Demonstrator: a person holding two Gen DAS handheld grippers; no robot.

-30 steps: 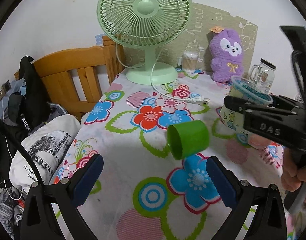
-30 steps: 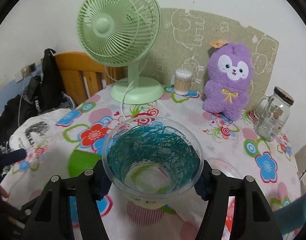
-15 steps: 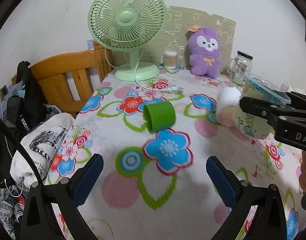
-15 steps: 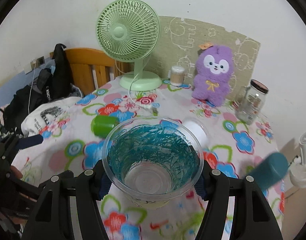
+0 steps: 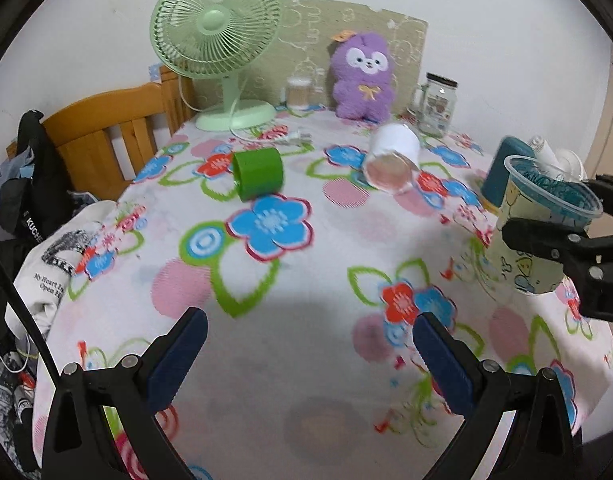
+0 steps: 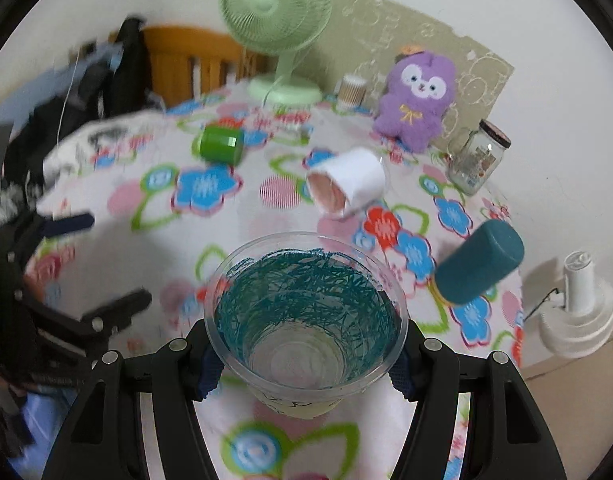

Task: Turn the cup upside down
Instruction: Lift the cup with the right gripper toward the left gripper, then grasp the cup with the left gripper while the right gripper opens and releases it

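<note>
Both grippers pulling back from table | your right gripper (image 6: pixel 306 354) is clamping clear plastic cup (image 6: pixel 306 316) upright | left gripper (image 5: pixel 308 346) is hanging open, empty

The right tongs (image 6: pixel 306 354) covered the lower sides of the clear plastic cup (image 6: pixel 306 320). Left of the counter (image 6: pixel 266 232), the chair (image 6: pixel 178 60) and dark clothes (image 6: pixel 66 96) were motion-blurred. The glass jar's (image 5: pixel 438 104) label was too small to read.
</note>
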